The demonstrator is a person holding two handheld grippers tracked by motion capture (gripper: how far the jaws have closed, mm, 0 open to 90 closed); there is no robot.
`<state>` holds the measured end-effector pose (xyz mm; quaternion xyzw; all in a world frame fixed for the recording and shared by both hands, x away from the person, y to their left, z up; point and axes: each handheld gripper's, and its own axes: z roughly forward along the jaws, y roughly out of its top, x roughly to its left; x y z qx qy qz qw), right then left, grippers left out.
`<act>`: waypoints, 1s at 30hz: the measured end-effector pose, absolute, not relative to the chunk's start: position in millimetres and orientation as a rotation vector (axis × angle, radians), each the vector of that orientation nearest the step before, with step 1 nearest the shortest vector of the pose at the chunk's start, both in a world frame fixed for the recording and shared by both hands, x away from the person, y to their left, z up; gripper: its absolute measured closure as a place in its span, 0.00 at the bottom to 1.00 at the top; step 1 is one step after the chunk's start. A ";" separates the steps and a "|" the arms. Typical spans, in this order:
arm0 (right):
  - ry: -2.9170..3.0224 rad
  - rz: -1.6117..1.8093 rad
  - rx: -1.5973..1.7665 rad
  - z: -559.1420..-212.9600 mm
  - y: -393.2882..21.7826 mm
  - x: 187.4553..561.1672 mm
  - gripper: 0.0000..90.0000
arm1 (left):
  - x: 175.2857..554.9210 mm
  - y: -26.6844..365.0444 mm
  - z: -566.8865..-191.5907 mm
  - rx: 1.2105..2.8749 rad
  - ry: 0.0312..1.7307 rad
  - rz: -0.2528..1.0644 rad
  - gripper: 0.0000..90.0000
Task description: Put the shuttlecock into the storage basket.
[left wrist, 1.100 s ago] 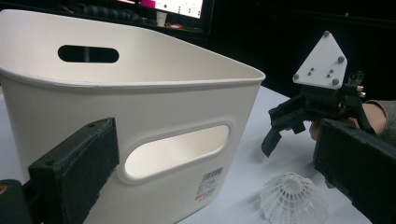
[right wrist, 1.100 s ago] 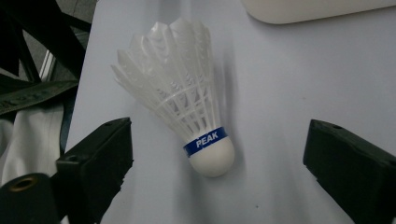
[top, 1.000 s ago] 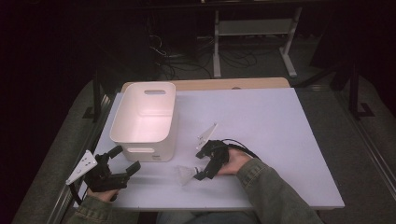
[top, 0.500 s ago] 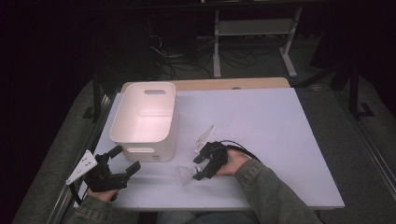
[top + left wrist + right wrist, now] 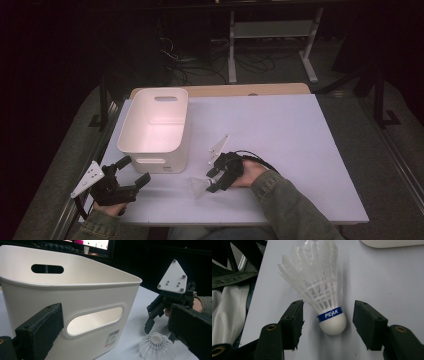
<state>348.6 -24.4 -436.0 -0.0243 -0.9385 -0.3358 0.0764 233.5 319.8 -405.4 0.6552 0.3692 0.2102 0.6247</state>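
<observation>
A white plastic shuttlecock (image 5: pixel 319 287) with a blue band lies on its side on the pale table (image 5: pixel 280 130), feathers pointing away from the right gripper (image 5: pixel 329 315). That gripper's jaws have just been closing and flank the cork, with a gap on each side. From above, the right gripper (image 5: pixel 212 181) lies near the front edge with the shuttlecock (image 5: pixel 197 186) at its tips. The left gripper (image 5: pixel 135 170) hovers open at the front left, facing the white basket (image 5: pixel 82 297), nothing between its jaws. The left gripper view also takes in the shuttlecock (image 5: pixel 155 346) and the right gripper (image 5: pixel 152 322).
The white basket (image 5: pixel 127 130), with handle slots, stands at the table's left, just behind the left gripper. A wooden strip (image 5: pixel 225 90) runs along the far edge. Dark floor, cables and a metal stand (image 5: pixel 270 30) lie beyond.
The right gripper's jaws have drawn closer together around the shuttlecock's cork. Both hands stay where they were, and the shuttlecock has not moved.
</observation>
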 end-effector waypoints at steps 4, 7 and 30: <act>-2.809 -0.999 -0.066 -436.2 -24.7 348.0 0.51 | 233.4 319.9 -405.5 1.501 0.851 0.479 0.00; -2.814 -0.998 -0.055 -436.6 -24.9 348.1 0.53 | 233.4 319.9 -405.5 1.501 0.852 0.479 0.00; -2.848 -1.011 0.070 -436.7 -26.9 344.6 0.70 | 233.5 319.9 -405.6 1.501 0.851 0.479 0.00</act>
